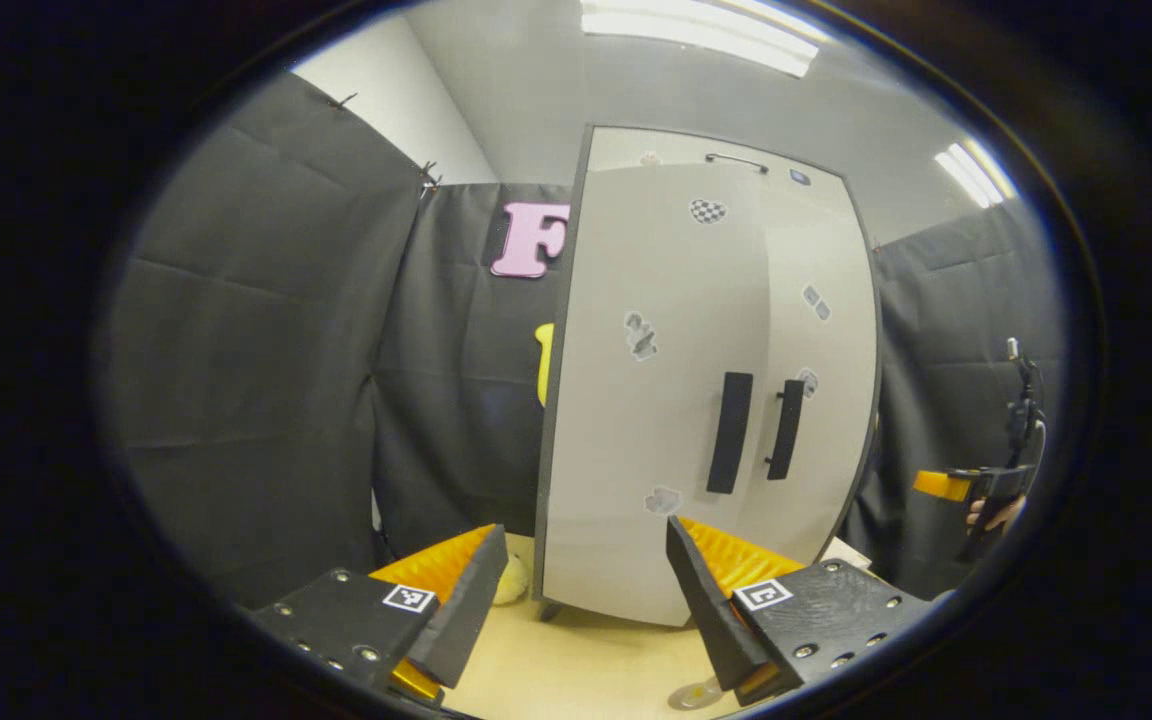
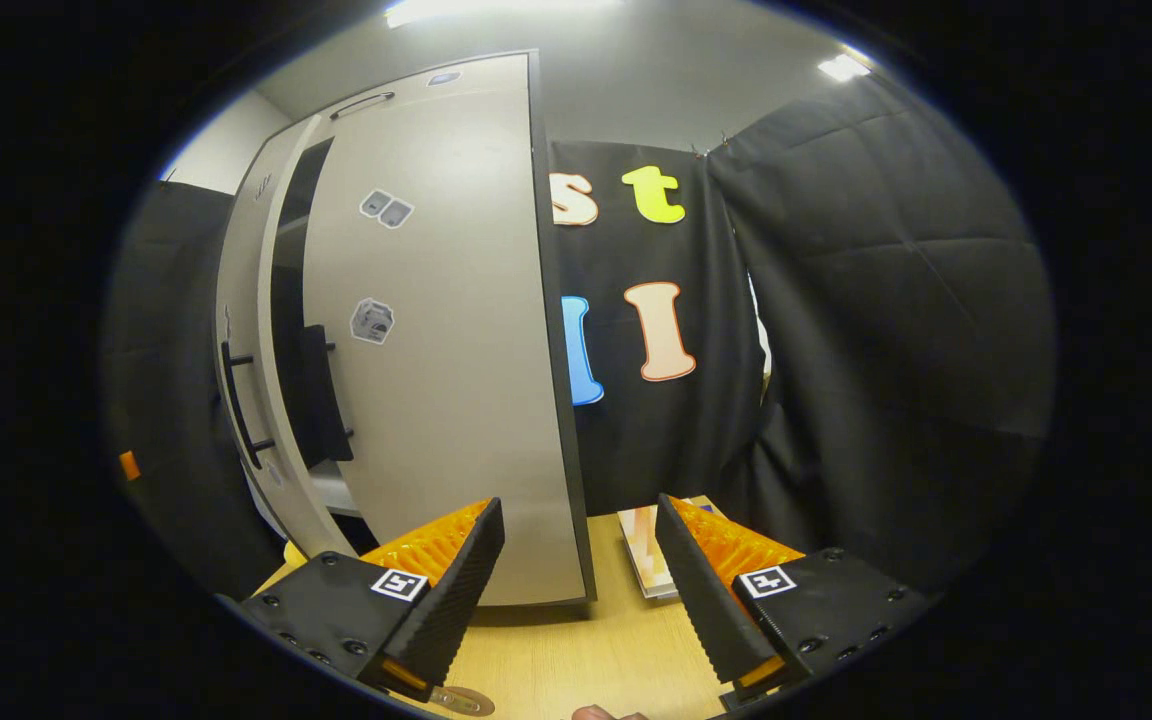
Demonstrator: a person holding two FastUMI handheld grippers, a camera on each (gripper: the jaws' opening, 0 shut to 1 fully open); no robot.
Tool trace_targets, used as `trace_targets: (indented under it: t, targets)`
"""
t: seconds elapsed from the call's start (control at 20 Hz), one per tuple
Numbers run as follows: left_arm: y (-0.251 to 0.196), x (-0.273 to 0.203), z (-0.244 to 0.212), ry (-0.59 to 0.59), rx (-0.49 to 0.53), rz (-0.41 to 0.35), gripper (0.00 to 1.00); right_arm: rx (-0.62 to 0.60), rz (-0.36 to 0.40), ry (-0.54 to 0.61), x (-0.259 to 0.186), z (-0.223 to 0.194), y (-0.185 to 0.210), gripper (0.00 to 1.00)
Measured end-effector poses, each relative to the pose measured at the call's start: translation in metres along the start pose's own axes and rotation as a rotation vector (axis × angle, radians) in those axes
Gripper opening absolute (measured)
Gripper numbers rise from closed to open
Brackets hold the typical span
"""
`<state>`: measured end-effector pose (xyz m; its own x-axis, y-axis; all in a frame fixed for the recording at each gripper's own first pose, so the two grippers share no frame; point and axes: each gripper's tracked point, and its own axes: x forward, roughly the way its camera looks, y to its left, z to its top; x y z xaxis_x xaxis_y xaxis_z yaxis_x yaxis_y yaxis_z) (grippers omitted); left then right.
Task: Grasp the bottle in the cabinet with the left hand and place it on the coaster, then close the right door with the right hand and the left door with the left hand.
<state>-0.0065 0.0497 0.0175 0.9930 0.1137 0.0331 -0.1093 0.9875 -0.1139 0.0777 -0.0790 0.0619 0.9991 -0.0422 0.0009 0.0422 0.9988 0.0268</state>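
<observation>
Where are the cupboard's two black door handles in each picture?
Left gripper view: the black handles stand side by side, right of centre.
Right gripper view: they sit far left, either side of a dark gap.
Shared landmark: the wooden table under the cabinet.

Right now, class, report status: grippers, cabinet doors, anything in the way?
Both grippers open, empty: left gripper, right gripper. Cabinet doors ajar: left door, right door. Bottle not seen. Nothing seen blocking the doors.
</observation>
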Motion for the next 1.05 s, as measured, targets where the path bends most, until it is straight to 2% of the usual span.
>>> trace_targets:
  t: [0.05, 0.1, 0.15, 0.2, 0.25, 0.35, 0.4, 0.45, 0.5, 0.6, 0.65, 0.85, 0.95, 1.0, 1.05]
  targets:
    - [0.003, 0.002, -0.001, 0.002, -0.01, 0.001, 0.92, -0.003, 0.0, 0.005, -0.001, -0.002, 0.003, 0.97]
    - [0.005, 0.003, 0.0, 0.003, -0.021, 0.001, 0.92, -0.01, 0.0, 0.009, -0.004, -0.003, 0.006, 0.92]
    - [0.008, 0.004, 0.002, 0.0, -0.021, 0.002, 0.92, -0.016, -0.003, 0.011, -0.006, -0.004, 0.008, 0.92]
    - [0.011, 0.006, 0.004, -0.004, -0.014, 0.0, 0.92, -0.021, -0.006, 0.009, -0.008, -0.004, 0.011, 0.97]
    - [0.013, 0.008, 0.005, -0.002, -0.006, -0.004, 0.99, -0.025, -0.009, 0.008, -0.01, -0.004, 0.012, 0.97]
    - [0.017, 0.012, 0.005, -0.002, 0.006, -0.011, 0.99, -0.03, -0.015, 0.013, -0.016, -0.006, 0.015, 0.97]
    - [0.019, 0.014, 0.006, -0.004, 0.005, -0.016, 0.92, -0.035, -0.021, 0.012, -0.018, -0.006, 0.016, 0.92]
    - [0.02, 0.017, 0.006, -0.008, 0.0, -0.02, 0.92, -0.041, -0.029, 0.01, -0.021, -0.005, 0.016, 0.97]
    - [0.02, 0.019, 0.006, -0.01, -0.007, -0.025, 0.99, -0.046, -0.035, 0.012, -0.023, -0.005, 0.016, 0.97]
    - [0.021, 0.025, 0.006, -0.016, -0.016, -0.041, 0.99, -0.052, -0.045, 0.022, -0.027, -0.008, 0.016, 0.98]
    - [0.022, 0.029, 0.005, -0.016, -0.014, -0.049, 0.92, -0.055, -0.054, 0.024, -0.027, -0.007, 0.014, 0.98]
    - [0.022, 0.045, -0.005, -0.001, 0.026, -0.068, 0.92, -0.053, -0.092, 0.035, -0.034, -0.005, 0.011, 0.98]
    - [0.037, 0.044, -0.018, 0.007, 0.025, -0.024, 0.92, -0.058, -0.123, 0.037, -0.039, -0.003, 0.007, 0.98]
    - [0.034, 0.049, -0.023, 0.009, 0.009, -0.023, 0.89, -0.062, -0.138, 0.04, -0.042, -0.002, 0.005, 0.97]
    - [0.03, 0.053, -0.026, 0.006, -0.004, -0.03, 0.86, -0.064, -0.148, 0.04, -0.045, 0.0, 0.004, 0.92]
